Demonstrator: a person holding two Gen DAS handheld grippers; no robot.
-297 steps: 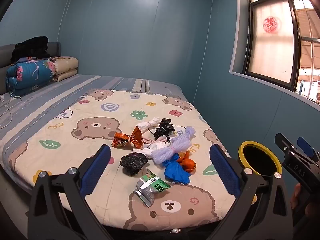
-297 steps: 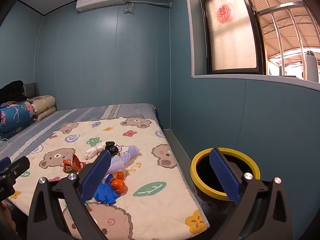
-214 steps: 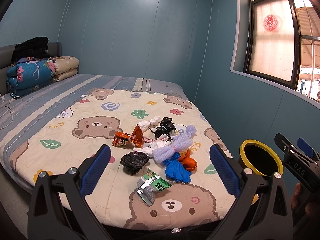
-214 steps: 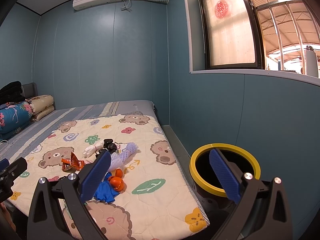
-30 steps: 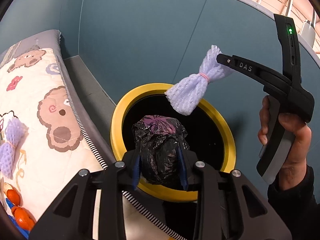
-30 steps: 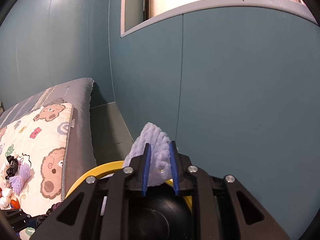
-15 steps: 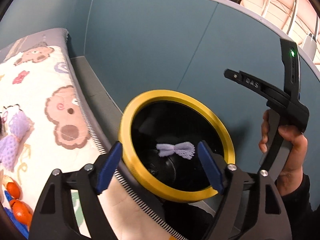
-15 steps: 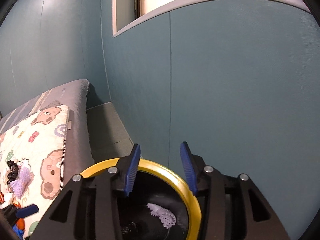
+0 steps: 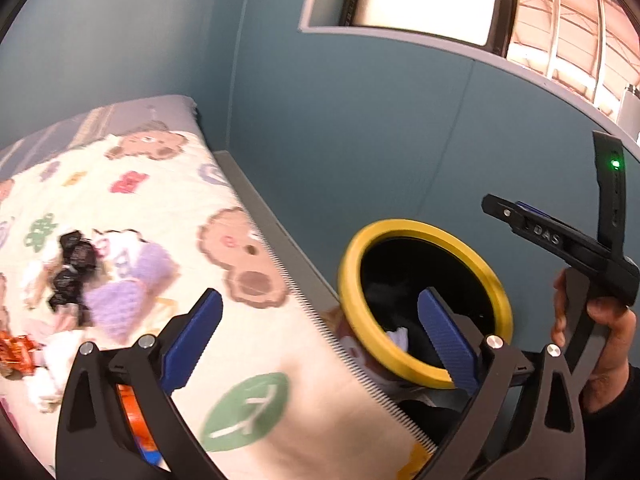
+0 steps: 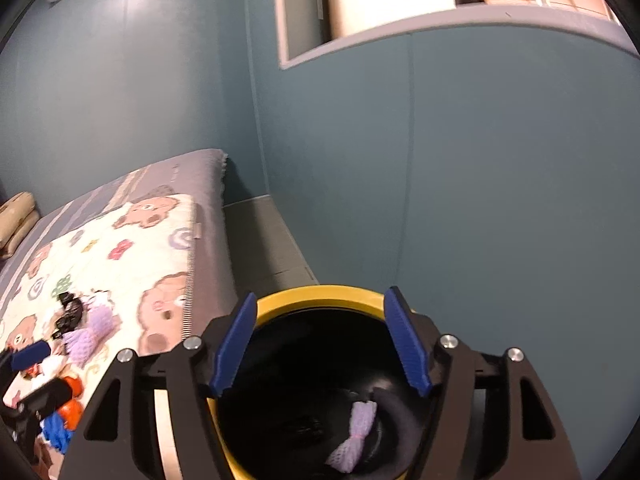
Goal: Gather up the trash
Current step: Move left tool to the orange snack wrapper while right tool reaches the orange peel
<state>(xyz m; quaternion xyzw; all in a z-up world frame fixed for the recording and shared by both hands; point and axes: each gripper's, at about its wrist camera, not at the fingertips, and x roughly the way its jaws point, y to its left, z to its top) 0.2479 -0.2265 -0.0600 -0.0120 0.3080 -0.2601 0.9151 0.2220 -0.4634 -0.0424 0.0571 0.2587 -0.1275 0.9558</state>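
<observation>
A black bin with a yellow rim (image 9: 424, 304) (image 10: 320, 294) stands on the floor beside the bed. A purple foam net (image 10: 356, 436) lies inside it. My right gripper (image 10: 320, 344) is open and empty above the bin mouth; it also shows in the left wrist view (image 9: 560, 240). My left gripper (image 9: 320, 336) is open and empty, over the bed edge beside the bin. On the bear quilt (image 9: 160, 200) lie another purple foam net (image 9: 128, 292), black bags (image 9: 72, 268), an orange wrapper (image 9: 16, 352), orange and blue pieces (image 10: 64, 412).
The blue wall (image 10: 480, 200) stands close behind the bin, with a window sill (image 9: 440, 44) above. A narrow strip of grey floor (image 10: 268, 240) runs between bed and wall. Pillows (image 10: 16, 216) lie at the far end of the bed.
Both grippers let go over the bin: the black bag and the purple net dropped in. The left gripper has since swung left towards the bed.
</observation>
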